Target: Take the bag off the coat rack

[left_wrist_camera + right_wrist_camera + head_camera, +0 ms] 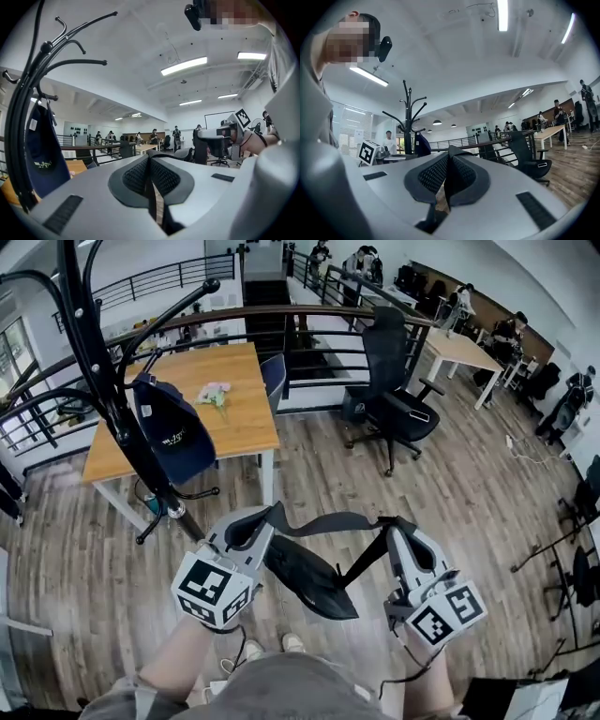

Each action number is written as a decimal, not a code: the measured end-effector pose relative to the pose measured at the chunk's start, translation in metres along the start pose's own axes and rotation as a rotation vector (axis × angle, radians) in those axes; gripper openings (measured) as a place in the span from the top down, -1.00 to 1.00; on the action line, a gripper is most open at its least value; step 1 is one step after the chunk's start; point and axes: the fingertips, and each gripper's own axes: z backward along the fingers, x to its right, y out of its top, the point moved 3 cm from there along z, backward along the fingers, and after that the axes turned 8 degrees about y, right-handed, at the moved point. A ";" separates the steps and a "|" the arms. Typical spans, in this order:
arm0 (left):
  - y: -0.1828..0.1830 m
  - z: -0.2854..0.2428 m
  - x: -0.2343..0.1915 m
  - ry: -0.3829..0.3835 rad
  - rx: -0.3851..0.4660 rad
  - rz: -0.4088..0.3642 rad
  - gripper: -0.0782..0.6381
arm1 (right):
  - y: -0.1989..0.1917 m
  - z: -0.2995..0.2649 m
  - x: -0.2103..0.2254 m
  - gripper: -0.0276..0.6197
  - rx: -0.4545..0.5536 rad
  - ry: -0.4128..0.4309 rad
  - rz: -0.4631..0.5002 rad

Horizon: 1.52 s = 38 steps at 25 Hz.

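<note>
Black and floppy, the bag (pixel 305 579) hangs low between the two tools, off the coat rack (pixel 105 390). What is inside it does not show. The left gripper (pixel 270 517) and the right gripper (pixel 394 529) are each pinched tight on its strap (pixel 328 520). Farther off, a dark blue bag (pixel 178 435) hangs on the rack, in front of a wooden table (pixel 246 423).
</note>
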 end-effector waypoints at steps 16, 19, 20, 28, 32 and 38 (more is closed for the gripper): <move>-0.084 -0.031 0.030 -0.113 -0.159 -0.019 0.74 | -0.082 0.034 0.036 0.82 -0.140 -0.161 -0.075; -0.090 -0.030 0.030 -0.112 -0.174 -0.016 0.74 | -0.090 0.033 0.035 0.82 -0.159 -0.159 -0.093; -0.091 -0.030 0.030 -0.111 -0.178 -0.015 0.74 | -0.092 0.033 0.035 0.82 -0.164 -0.156 -0.095; -0.088 -0.028 0.022 -0.095 -0.175 -0.007 0.74 | -0.093 0.024 0.031 0.82 -0.173 -0.128 -0.095; -0.090 -0.026 0.017 -0.086 -0.182 0.000 0.74 | -0.093 0.021 0.030 0.82 -0.178 -0.121 -0.094; -0.090 -0.025 0.017 -0.079 -0.192 0.012 0.74 | -0.090 0.019 0.030 0.82 -0.176 -0.109 -0.090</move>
